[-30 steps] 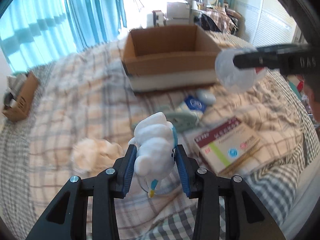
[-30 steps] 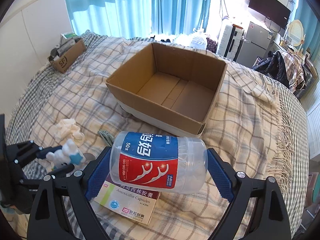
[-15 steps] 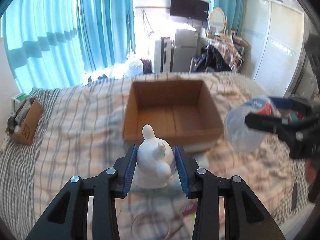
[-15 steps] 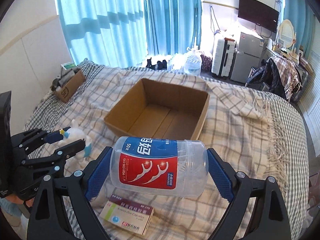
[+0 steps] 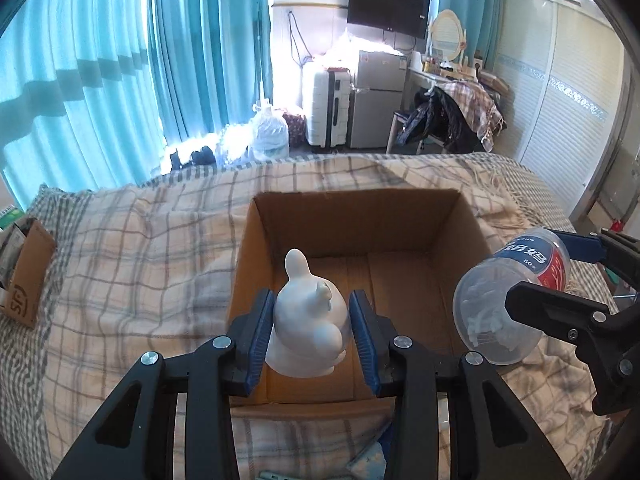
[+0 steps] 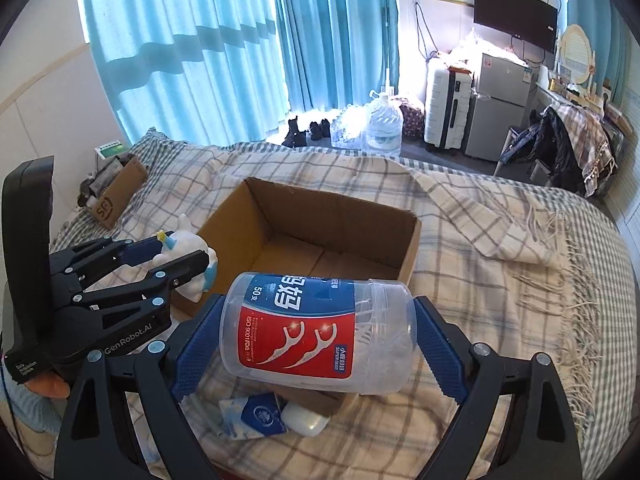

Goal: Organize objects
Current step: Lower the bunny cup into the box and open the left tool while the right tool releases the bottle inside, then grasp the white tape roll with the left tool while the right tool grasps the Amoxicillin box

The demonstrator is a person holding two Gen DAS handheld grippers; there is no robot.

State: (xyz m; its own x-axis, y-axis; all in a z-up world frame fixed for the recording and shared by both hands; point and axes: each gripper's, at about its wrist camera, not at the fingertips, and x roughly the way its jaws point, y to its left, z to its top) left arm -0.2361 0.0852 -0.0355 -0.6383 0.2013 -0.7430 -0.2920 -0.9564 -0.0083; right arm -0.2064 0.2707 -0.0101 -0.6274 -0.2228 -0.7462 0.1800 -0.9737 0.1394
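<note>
My left gripper [image 5: 314,334] is shut on a small white plush toy [image 5: 308,326], held above the near edge of the open cardboard box [image 5: 360,208] on the bed. From the right wrist view the same toy [image 6: 192,258] shows beside the box's left wall [image 6: 228,220], with the left gripper [image 6: 176,254] around it. My right gripper [image 6: 318,336] is shut on a clear floss-pick jar [image 6: 316,332] with a red and blue label, lying sideways between the pads, in front of the box. The jar [image 5: 508,304] hangs right of the box in the left wrist view.
A blue-and-white packet [image 6: 254,416] and a white oval item [image 6: 304,420] lie on the plaid blanket [image 6: 500,280] below the jar. A small brown carton [image 6: 116,196] sits at the bed's left edge. Curtains, a suitcase, a fridge and a clothes-laden chair stand beyond the bed.
Both grippers rose off the blanket and moved toward the cardboard box, each keeping its grip. The toy now hangs over the box's near edge; the medicine box has left view.
</note>
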